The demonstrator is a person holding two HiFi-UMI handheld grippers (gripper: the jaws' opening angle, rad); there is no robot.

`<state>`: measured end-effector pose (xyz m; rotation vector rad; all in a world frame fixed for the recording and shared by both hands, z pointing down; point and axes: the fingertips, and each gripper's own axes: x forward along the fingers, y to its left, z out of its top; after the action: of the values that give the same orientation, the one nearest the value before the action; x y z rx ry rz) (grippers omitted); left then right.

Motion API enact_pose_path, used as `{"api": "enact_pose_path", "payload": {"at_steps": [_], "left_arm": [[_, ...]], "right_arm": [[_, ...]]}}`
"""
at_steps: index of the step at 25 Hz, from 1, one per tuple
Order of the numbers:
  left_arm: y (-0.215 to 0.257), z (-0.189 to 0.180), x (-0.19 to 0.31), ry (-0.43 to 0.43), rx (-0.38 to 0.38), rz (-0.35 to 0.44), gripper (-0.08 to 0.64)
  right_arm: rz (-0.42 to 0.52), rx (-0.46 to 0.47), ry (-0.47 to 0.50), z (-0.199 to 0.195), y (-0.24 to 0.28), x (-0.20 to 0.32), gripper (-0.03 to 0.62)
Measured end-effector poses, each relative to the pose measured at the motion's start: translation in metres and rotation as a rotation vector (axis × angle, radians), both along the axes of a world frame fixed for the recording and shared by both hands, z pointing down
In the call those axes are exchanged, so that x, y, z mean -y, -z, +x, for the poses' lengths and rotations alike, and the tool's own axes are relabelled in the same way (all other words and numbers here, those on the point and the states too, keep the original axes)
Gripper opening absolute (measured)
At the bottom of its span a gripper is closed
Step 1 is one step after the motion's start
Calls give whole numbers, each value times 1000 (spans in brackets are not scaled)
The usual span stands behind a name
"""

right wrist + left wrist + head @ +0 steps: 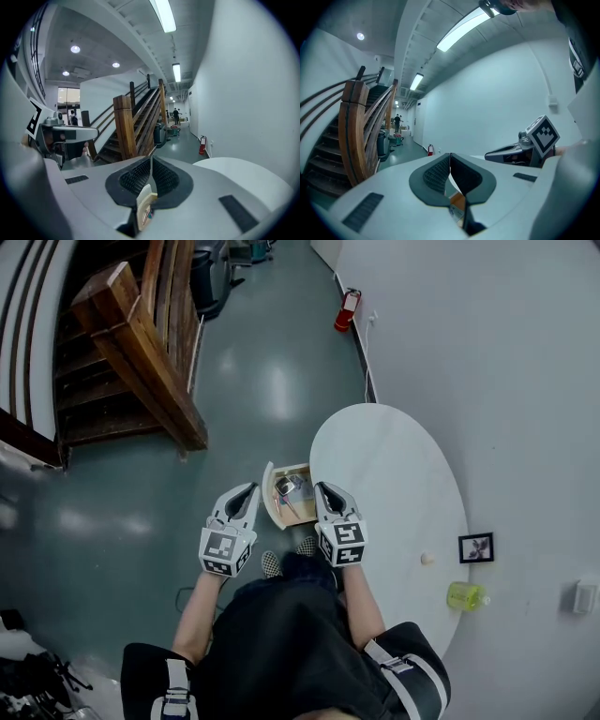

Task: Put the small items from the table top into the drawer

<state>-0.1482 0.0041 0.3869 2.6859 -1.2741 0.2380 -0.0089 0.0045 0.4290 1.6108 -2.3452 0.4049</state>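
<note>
The wooden drawer (270,498) stands pulled out from the left side of the white oval table (394,460), with several small items inside. Both grippers hang above it, pointing away from me. My left gripper (251,489) is left of the drawer, my right gripper (322,487) over its right edge. In the left gripper view the left gripper (450,155) is shut with nothing held. In the right gripper view the right gripper (151,160) is also shut and empty, and the drawer (144,206) shows below the pads. A small pale item (427,559), a black picture frame (476,547) and a yellow-green bottle (466,596) lie on the table's near right.
A wooden staircase (141,343) rises at the left across the green floor. A red fire extinguisher (349,309) stands by the white wall at the back. The person's legs and shoes (272,564) are just below the drawer. People stand far down the corridor (175,115).
</note>
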Motion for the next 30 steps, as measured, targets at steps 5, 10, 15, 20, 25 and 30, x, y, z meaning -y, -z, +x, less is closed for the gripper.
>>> {"api": "enact_pose_path", "payload": {"at_steps": [5, 10, 15, 20, 25, 30], "left_arm": [[4, 4, -12, -27, -2, 9, 20], [10, 2, -20, -41, -9, 18, 20], [8, 4, -28, -64, -2, 15, 20], [9, 7, -31, -66, -5, 13, 20], [8, 11, -35, -78, 3, 16, 20], [11, 17, -39, -100, -15, 28, 20]], "right_arm": [[30, -2, -21, 9, 14, -16, 40], [40, 6, -47, 14, 22, -29, 40], [31, 26, -62, 16, 21, -39, 40], [34, 28, -63, 16, 21, -45, 40], [35, 29, -68, 17, 21, -50, 40], [36, 29, -83, 21, 21, -53, 40]]}}
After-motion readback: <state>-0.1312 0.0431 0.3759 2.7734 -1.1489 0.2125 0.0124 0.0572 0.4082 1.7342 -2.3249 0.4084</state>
